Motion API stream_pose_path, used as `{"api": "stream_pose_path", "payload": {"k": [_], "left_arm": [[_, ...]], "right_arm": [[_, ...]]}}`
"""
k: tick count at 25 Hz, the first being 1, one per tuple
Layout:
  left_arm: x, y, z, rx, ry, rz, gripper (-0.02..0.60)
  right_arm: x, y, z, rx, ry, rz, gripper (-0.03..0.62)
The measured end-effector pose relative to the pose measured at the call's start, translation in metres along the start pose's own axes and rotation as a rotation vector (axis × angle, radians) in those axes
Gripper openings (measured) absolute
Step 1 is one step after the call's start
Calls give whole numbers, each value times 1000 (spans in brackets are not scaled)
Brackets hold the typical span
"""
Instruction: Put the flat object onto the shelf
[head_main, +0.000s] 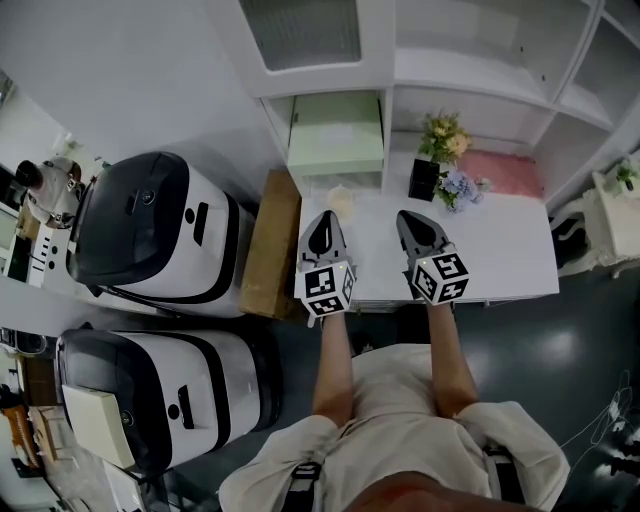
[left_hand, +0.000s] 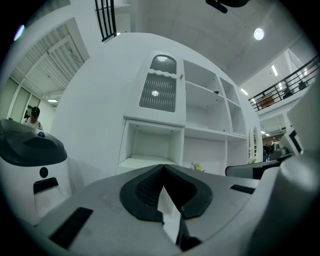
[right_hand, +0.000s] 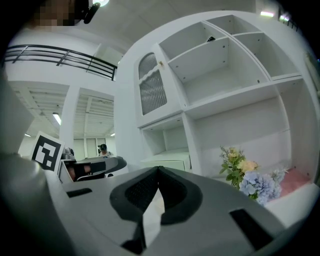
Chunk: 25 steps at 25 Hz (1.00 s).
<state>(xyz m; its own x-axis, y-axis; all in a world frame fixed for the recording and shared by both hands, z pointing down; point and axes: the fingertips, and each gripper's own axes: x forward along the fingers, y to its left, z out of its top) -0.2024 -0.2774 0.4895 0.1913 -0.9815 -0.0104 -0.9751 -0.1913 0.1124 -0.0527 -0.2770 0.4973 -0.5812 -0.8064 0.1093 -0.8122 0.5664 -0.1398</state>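
Bare forearms hold two empty tongs side by side over a white table (head_main: 500, 250).
Left gripper (head_main: 322, 218) and right gripper (head_main: 411, 216) both have their jaws pressed together at the tips with nothing between them, and both point at the white shelf unit (head_main: 470, 75) behind the table. A pale green flat box (head_main: 335, 135) lies in the lowest left compartment of that unit, its front edge jutting out just beyond the left gripper. Flowers (head_main: 445, 140) in a dark vase stand near the right gripper, with a pink mat (head_main: 505, 170) beside them. A brown board (head_main: 272, 245) lies at the table's left end, next to two large white-and-black machines (head_main: 150, 225).
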Motion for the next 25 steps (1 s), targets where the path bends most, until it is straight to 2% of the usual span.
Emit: {"api": "stream_pose_path", "payload": {"k": [16, 25], "left_arm": [[34, 30, -8, 26, 36, 55, 11], [50, 33, -17, 19, 52, 39, 11]], "right_arm": [[53, -9, 4, -27, 13, 57, 67], [61, -27, 2, -31, 30, 34, 67]]}}
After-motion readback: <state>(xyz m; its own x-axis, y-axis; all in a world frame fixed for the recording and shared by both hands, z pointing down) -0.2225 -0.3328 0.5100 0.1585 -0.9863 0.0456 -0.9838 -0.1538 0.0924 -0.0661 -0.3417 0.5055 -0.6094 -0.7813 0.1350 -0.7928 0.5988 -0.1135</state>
